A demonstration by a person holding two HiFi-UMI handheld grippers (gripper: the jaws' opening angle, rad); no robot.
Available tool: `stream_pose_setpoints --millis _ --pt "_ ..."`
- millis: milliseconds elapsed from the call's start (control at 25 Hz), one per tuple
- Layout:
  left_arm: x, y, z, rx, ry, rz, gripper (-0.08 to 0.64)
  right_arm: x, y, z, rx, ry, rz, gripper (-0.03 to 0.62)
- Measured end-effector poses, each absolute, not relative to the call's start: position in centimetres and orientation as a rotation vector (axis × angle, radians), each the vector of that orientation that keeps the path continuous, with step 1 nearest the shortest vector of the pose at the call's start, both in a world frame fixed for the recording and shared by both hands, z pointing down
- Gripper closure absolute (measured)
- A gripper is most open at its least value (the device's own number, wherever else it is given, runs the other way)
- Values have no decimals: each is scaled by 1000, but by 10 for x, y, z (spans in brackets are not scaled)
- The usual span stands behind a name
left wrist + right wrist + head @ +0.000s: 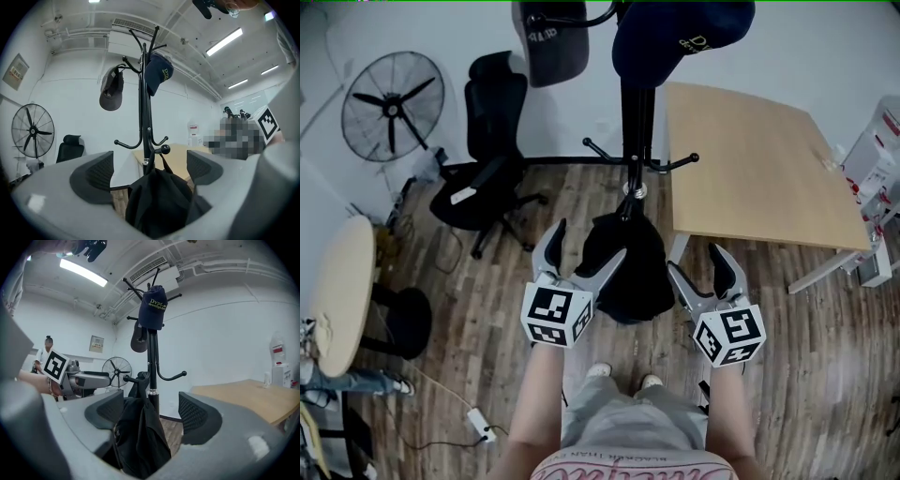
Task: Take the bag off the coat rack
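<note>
In the head view, the black bag point(623, 272) is hanging from a low hook of the coat rack point(636, 122), beside the wooden table point(750, 159). The left gripper point(586, 248) and right gripper point(696, 262) are flanking the bag, each with jaws spread wide.

In the left gripper view, the left gripper point(147, 168) is standing released. The bag point(157, 206) is showing in the gap between its pads, its strap looped over a knobbed hook point(165, 149).

In the right gripper view, the right gripper point(152, 411) is likewise gaping. The bag point(138, 437) is hanging between its jaws, ungrasped, against the rack's pole point(152, 357). A navy cap point(154, 308) is sitting up top.
</note>
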State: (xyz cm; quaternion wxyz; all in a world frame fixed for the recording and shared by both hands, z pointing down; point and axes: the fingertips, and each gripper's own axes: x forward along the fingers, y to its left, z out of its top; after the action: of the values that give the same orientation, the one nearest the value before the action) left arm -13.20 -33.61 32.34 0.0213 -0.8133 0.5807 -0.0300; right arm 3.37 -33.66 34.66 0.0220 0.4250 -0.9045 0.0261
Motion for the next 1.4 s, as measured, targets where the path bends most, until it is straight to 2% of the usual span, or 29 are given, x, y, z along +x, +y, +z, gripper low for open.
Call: stream_pose_setpoints --millis 720,1400 --pt "-166 -357 382 -2708 1644 -146 126 -9 -338 399 1419 -2622 114 230" --pt "-166 -372 451 -2852 1454 -319 192 -22 -353 467 1528 -2459 237 249"
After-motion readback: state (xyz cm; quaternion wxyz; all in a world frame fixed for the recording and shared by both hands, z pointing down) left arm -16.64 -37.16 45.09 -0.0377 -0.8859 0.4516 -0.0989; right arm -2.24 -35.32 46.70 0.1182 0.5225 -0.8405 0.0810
